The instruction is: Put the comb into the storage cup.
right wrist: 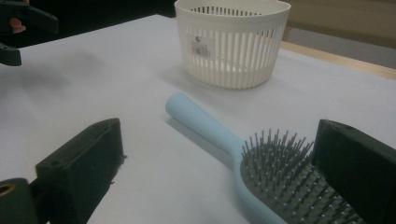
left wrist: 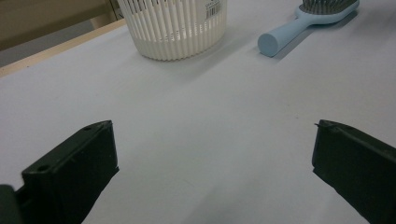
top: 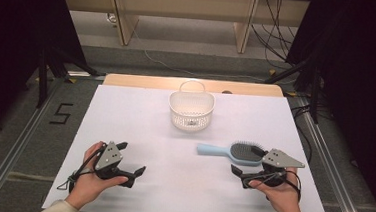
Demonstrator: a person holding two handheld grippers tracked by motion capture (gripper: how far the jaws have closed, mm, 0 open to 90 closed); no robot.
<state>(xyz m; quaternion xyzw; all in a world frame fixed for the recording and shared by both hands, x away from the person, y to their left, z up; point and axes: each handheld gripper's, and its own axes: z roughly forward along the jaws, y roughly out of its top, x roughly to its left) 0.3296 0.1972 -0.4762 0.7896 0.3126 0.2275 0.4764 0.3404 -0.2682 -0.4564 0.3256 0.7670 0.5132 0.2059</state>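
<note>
A light blue hairbrush (top: 233, 152) lies bristles-up on the white table, its handle pointing left. Behind it, near the table's far edge, stands an empty white slotted basket (top: 191, 109). My right gripper (top: 247, 161) rests on the table at the brush's head and is open. In the right gripper view the brush (right wrist: 219, 133) lies between the wide jaws, its head close to the right jaw, and the left jaw stands well apart from it. My left gripper (top: 132, 158) sits at the front left, open and holding nothing (left wrist: 215, 140). It faces the basket (left wrist: 177, 28) and the brush (left wrist: 303, 21).
The white table top (top: 139, 127) has bare room in the middle and on the left. A wooden strip (top: 127, 80) runs along its far edge. Dark stands and cables flank the table on both sides. The other hand's gripper (right wrist: 18, 28) shows far off in the right gripper view.
</note>
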